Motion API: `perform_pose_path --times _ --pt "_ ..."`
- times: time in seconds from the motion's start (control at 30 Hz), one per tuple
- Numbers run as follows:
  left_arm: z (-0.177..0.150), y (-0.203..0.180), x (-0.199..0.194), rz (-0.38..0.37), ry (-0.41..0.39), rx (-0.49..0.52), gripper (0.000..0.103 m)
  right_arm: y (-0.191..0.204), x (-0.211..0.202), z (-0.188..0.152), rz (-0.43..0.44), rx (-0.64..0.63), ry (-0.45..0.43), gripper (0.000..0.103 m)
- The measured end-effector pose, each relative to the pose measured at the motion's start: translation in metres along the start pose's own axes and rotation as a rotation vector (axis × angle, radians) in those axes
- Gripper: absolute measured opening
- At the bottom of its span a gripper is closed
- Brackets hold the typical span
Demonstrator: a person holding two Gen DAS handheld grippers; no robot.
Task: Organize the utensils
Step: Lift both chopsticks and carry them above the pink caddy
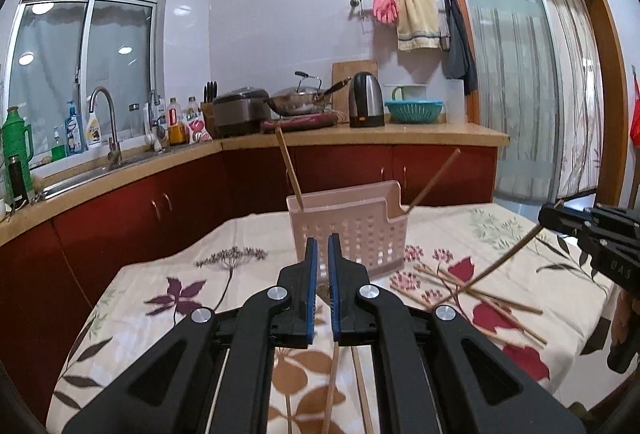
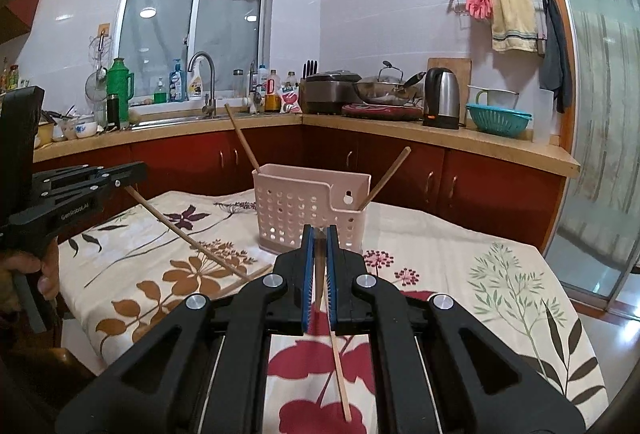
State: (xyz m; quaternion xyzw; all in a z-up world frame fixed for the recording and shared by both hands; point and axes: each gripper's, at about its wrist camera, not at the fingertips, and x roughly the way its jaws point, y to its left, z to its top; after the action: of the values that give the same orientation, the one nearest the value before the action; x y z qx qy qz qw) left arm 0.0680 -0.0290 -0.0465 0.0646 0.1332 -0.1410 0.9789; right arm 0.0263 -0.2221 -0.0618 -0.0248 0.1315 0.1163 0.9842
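Note:
A pink perforated utensil basket [image 1: 348, 230] [image 2: 308, 209] stands on the flowered tablecloth with two wooden chopsticks [image 1: 289, 169] [image 2: 386, 173] leaning out of it. My left gripper [image 1: 323, 258] is shut on a chopstick [image 1: 331, 386] that hangs down toward the table; from the right wrist view it [image 2: 132, 175] holds that chopstick [image 2: 188, 238] slanting down. My right gripper [image 2: 319, 246] is shut on another chopstick [image 2: 338, 358]; in the left wrist view it [image 1: 550, 215] holds the stick [image 1: 500, 264] above several loose chopsticks [image 1: 472, 294].
The table [image 2: 500, 274] is covered by a leaf-and-flower cloth. Behind it runs a counter with red cabinets [image 1: 340, 161], a sink and tap [image 1: 106, 125], bottles, a rice cooker, a wok, a kettle [image 1: 366, 99] and a teal colander. A glass door is at the right.

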Motion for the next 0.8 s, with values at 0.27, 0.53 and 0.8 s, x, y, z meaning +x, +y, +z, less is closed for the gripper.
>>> perform_pose_path --times 0.27,0.53,0.8 --pt "0.02 0.001 0.025 -0.021 -0.054 -0.02 0.006 -0.007 0.023 0.019 0.007 0.001 -0.02 0.006" --pt "0.027 0.001 0.046 -0.044 -0.063 -0.034 0.007 -0.011 0.049 0.031 0.013 0.0 -0.031 0.007" --pt "0.02 0.002 0.058 -0.041 -0.048 -0.036 0.008 -0.014 0.068 0.029 0.023 0.014 -0.013 0.007"
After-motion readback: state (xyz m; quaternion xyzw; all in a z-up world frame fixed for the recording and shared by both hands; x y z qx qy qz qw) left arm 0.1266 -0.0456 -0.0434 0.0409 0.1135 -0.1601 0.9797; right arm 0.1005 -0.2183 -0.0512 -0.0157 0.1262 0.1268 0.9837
